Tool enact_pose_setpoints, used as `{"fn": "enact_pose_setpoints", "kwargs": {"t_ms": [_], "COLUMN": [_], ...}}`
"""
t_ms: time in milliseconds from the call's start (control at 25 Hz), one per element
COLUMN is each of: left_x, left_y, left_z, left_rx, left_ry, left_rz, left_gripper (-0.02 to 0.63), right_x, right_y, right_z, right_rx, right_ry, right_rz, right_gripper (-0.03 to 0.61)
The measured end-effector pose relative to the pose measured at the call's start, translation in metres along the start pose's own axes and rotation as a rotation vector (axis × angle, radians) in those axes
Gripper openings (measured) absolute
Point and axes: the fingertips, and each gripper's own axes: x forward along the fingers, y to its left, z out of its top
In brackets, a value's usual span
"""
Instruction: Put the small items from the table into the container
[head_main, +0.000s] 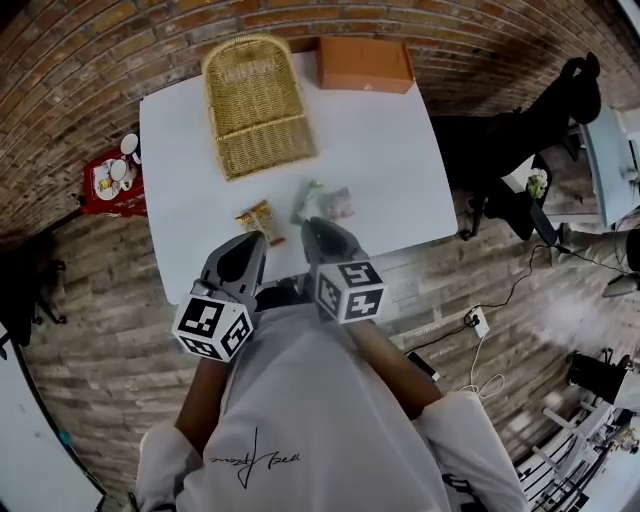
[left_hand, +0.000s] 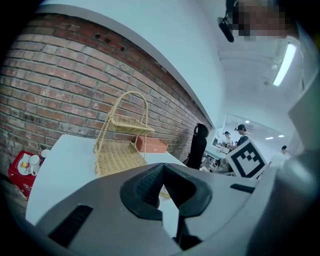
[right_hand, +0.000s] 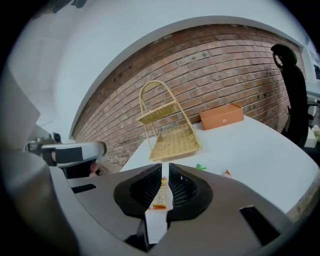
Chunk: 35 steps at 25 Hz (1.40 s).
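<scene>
On the white table (head_main: 370, 150) lie an orange snack packet (head_main: 261, 221), a green packet (head_main: 305, 200) and a pale pink packet (head_main: 338, 203). A wicker basket (head_main: 258, 105) with a tall handle stands at the far side. My left gripper (head_main: 252, 240) is shut and empty, just short of the orange packet. My right gripper (head_main: 318, 225) is also shut and empty, close to the green packet. In the right gripper view the orange packet (right_hand: 160, 192) shows through the thin slit between the jaws, with the green packet (right_hand: 201, 167) and basket (right_hand: 170, 135) beyond. The left gripper view shows the basket (left_hand: 120, 150) ahead.
An orange cardboard box (head_main: 365, 63) sits at the table's far right corner. A red stool with cups (head_main: 112, 180) stands left of the table. A black chair (head_main: 520, 120) is at the right. Cables and a socket strip (head_main: 478, 322) lie on the floor.
</scene>
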Motion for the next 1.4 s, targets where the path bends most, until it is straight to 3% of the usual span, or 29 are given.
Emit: {"fn": "enact_pose_setpoints", "kwargs": {"t_ms": [200, 360, 520, 600, 680, 1080, 1400], "left_x": [0.004, 0.011, 0.014, 0.012, 0.01, 0.005, 0.007], "left_y": [0.004, 0.001, -0.001, -0.002, -0.005, -0.001, 0.003], "left_z": [0.005, 0.011, 0.023, 0.026, 0.022, 0.015, 0.015], "left_rx": [0.023, -0.032, -0.021, -0.023, -0.022, -0.007, 0.001], "left_ry": [-0.003, -0.021, -0.042, -0.051, -0.046, -0.029, -0.021], "left_rz": [0.0, -0.037, -0.043, -0.044, -0.043, -0.033, -0.023], "left_gripper": [0.008, 0.008, 0.008, 0.008, 0.008, 0.008, 0.008], "right_x": [0.022, 0.034, 0.044, 0.049, 0.051, 0.073, 0.08], "right_y": [-0.005, -0.016, -0.024, -0.026, -0.028, -0.048, -0.058], "right_z": [-0.011, -0.028, -0.045, -0.052, -0.053, -0.056, -0.071], "right_rx": [0.02, 0.024, 0.066, 0.074, 0.079, 0.042, 0.09], "right_ry": [0.039, 0.085, 0.109, 0.123, 0.126, 0.114, 0.155], "right_rz": [-0.039, -0.088, -0.154, -0.165, -0.171, -0.273, -0.293], "right_gripper": [0.023, 0.023, 0.026, 0.096, 0.117, 0.121, 0.121]}}
